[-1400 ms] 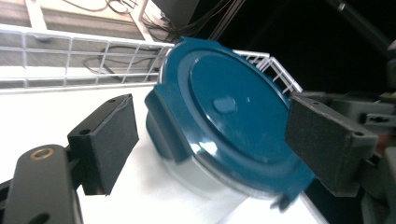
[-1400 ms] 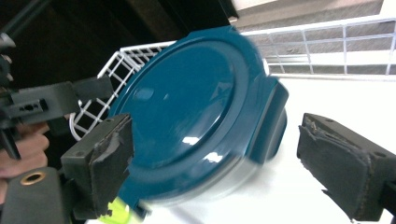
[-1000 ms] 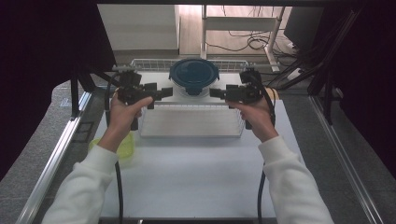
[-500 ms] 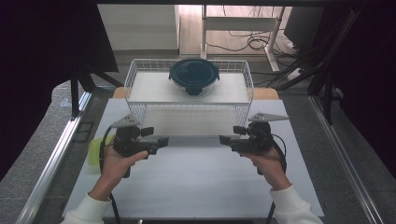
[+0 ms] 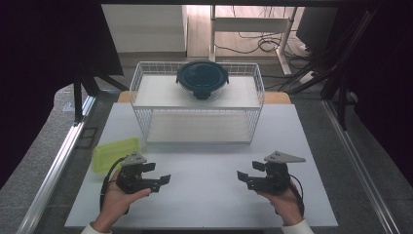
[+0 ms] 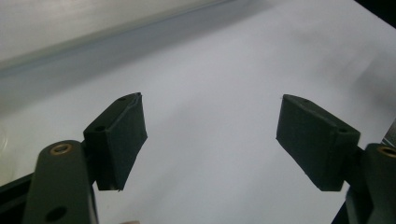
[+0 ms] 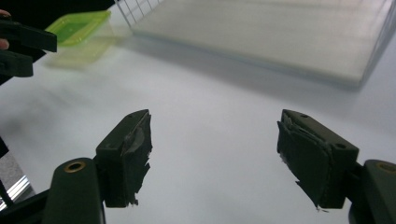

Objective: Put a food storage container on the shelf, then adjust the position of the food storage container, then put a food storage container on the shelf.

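The white surface (image 5: 204,195) stood in a dim room with dark drapes at either side and cables on the floor beyond it. Nearest the person, both hands rested low on it, well apart, each tool pointing inward at the other: the left tool (image 5: 163,179) with its jaws standing wide and nothing between them, bare white showing in the gap in the left tool view, and the right tool (image 5: 242,175) likewise wide and empty, though its jaws had just been closing a little on nothing. That pose read as a rest position, hands parked clear of the work so that nothing could be knocked. Just beyond the left tool lay a green lid (image 5: 116,153), flat near the left edge, probably kept within easy reach. Farther off stood a wire rack (image 5: 141,92) with two white shelves, and on its top shelf sat the bowl (image 5: 202,79), dark-lidded, upright and centred, touched by neither tool; set there, it seemed done with. A second earlier both tools had been up at the rack, one either side of the bowl; half a second earlier they were already down in front of the rack, and now they were nearer the person and lower. Bowl, rack and green lid had not shifted.
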A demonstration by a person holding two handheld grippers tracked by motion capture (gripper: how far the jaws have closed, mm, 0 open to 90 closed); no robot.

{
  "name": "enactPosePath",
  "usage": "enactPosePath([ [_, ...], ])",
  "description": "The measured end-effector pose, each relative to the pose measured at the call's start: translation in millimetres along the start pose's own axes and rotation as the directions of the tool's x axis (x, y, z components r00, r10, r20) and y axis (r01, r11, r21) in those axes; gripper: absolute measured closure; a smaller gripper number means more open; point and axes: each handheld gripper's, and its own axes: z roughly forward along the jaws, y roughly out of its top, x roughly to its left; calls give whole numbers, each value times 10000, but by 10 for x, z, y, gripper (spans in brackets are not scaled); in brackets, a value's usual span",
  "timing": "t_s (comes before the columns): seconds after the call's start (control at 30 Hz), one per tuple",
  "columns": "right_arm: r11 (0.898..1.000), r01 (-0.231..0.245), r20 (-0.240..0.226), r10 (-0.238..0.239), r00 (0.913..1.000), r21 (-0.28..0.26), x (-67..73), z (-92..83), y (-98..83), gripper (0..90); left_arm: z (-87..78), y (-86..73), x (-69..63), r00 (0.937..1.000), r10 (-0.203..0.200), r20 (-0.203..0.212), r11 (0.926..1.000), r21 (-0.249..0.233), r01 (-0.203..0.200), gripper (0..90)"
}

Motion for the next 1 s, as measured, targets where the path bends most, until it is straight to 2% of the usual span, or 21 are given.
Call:
enactPosePath([
  [0.1, 9993, -346, -289, 349, 9990, 132, -27, -29, -84, 258, 27, -48, 16, 10000, -91, 20, 9999, 111, 91, 239],
  [0.3, 9997, -200, -153, 202, 9997, 107, -63, -13, -83, 260, 76, -71, 28, 9999, -135, -55, 9997, 221, 136, 247],
  [0.43, 9996, -271, -76, 272, 9996, 115, -99, -10, -92, 259, 55, -67, 44, 9997, -186, -159, 9998, 113, 188, 243],
  [0.5, 9995, -293, -62, 294, 9995, 115, -111, -14, -96, 259, 24, -53, 35, 9998, -166, -110, 9999, 16, 166, 244],
  [0.6, 9993, -361, -188, 364, 9992, 123, -120, -9, -87, 259, -17, -29, 10, 9993, -196, 312, 9998, -88, 199, 266],
  [0.7, 9991, -384, -216, 388, 9990, 171, -136, 14, -78, 259, -72, -8, 9, 9997, -154, 214, 9998, -149, 158, 275],
  [1.0, 9991, -384, -216, 388, 9990, 193, -135, -13, -85, 260, -413, 102, 126, 9983, -513, -274, 9956, -802, 490, 284],
])
